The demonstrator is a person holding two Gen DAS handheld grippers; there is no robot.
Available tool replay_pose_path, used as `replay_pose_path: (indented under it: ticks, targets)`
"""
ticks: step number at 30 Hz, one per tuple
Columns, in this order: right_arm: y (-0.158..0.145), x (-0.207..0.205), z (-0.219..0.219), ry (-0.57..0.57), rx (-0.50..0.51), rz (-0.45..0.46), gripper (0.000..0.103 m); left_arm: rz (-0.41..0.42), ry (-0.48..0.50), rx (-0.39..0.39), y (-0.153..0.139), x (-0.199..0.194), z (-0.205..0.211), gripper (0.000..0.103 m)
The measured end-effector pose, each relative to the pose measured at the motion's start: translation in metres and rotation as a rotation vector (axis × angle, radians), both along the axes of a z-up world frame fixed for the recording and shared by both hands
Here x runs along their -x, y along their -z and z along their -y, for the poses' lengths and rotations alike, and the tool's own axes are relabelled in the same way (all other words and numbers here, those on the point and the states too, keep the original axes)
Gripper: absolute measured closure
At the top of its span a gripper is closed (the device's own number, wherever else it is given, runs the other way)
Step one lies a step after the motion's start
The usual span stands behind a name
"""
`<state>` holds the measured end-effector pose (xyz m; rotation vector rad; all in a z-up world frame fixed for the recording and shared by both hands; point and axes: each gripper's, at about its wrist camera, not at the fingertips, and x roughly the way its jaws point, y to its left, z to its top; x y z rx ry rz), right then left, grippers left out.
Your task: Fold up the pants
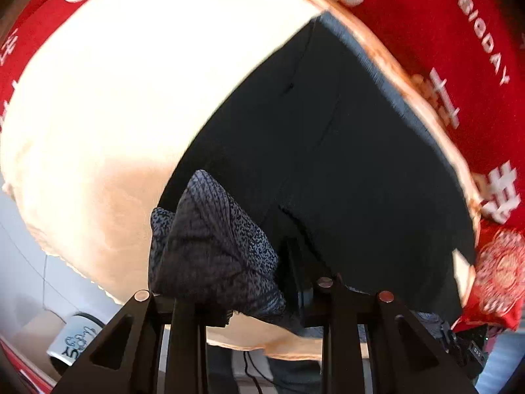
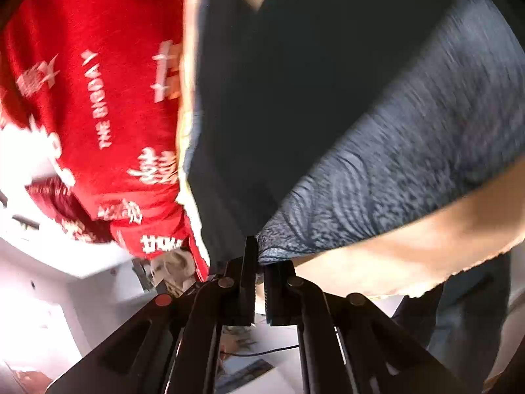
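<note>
- The left gripper point(image 1: 259, 290) is seen closed on a bunched fold of the pants point(image 1: 328, 151); the speckled grey-blue inner side of the cloth is puckered up between its fingers point(image 1: 183, 308).
- From that pinch the dark pants are spread away across the cream pad point(image 1: 115, 98), their far edge lying along the pad's border next to the red cover point(image 1: 443, 32).
- The right gripper point(image 2: 259, 259) is seen nearly fully closed, with a thin edge of the pants point(image 2: 377, 180) caught at the tips of its fingers point(image 2: 247, 262).
- The cloth is stretched up and away from that grip, the cream pad point(image 2: 426, 236) lying beneath it and the red cover point(image 2: 98, 98) to its left.
- Both pinches are judged to sit on the same near edge, so the fold would be carried away from the grippers, over the pad.
</note>
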<state>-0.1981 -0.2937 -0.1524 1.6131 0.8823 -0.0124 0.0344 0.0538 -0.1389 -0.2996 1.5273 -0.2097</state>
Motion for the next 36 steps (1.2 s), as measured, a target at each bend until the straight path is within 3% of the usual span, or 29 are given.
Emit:
replay_pose_path:
  ticks: [7, 9, 13, 18, 21, 23, 25, 27, 29, 30, 31, 33, 35, 36]
  targets:
    - [-0.09, -0.074, 0.045, -0.117, 0.143, 0.14, 0.099, 0.138, -0.041, 0.085, -0.065, -0.059, 0.038, 0.074]
    - [-0.108, -0.122, 0.061, -0.172, 0.181, 0.156, 0.099, 0.166, -0.042, 0.103, -0.07, -0.084, 0.053, 0.074]
    - [-0.097, -0.19, 0.097, -0.251, 0.22, 0.116, 0.099, 0.24, -0.017, 0.058, -0.055, -0.144, 0.091, 0.074]
    - [-0.053, -0.268, 0.131, -0.301, 0.265, 0.039, 0.099, 0.238, -0.006, -0.075, 0.004, -0.205, 0.125, 0.073]
    - [-0.02, -0.296, 0.136, -0.338, 0.302, -0.025, 0.097, 0.234, -0.045, -0.151, 0.039, -0.218, 0.135, 0.057]
    - [0.003, -0.303, 0.139, -0.349, 0.299, -0.084, 0.097, 0.269, -0.055, -0.197, 0.042, -0.221, 0.138, 0.045]
    - [0.017, -0.305, 0.141, -0.349, 0.291, -0.113, 0.097, 0.262, -0.048, -0.218, 0.036, -0.225, 0.138, 0.043]
    - [0.01, -0.304, 0.14, -0.343, 0.307, -0.123, 0.092, 0.278, -0.06, -0.196, 0.018, -0.223, 0.128, 0.043]
    - [-0.016, -0.3, 0.134, -0.378, 0.384, -0.103, 0.055, 0.315, -0.072, -0.19, -0.007, -0.217, 0.117, 0.037]
    - [-0.031, -0.299, 0.129, -0.398, 0.42, -0.084, 0.05, 0.333, -0.076, -0.206, -0.017, -0.214, 0.111, 0.031]
    - [-0.041, -0.298, 0.126, -0.413, 0.441, -0.067, 0.049, 0.356, -0.078, -0.231, -0.026, -0.211, 0.107, 0.024]
    - [-0.067, -0.295, 0.109, -0.469, 0.468, 0.0, 0.05, 0.372, -0.051, -0.26, -0.037, -0.207, 0.103, 0.024]
    - [-0.075, -0.297, 0.092, -0.521, 0.468, 0.04, 0.061, 0.361, -0.033, -0.267, -0.032, -0.203, 0.101, 0.024]
    - [-0.073, -0.302, 0.08, -0.561, 0.468, 0.052, 0.062, 0.341, -0.018, -0.271, -0.022, -0.204, 0.106, 0.024]
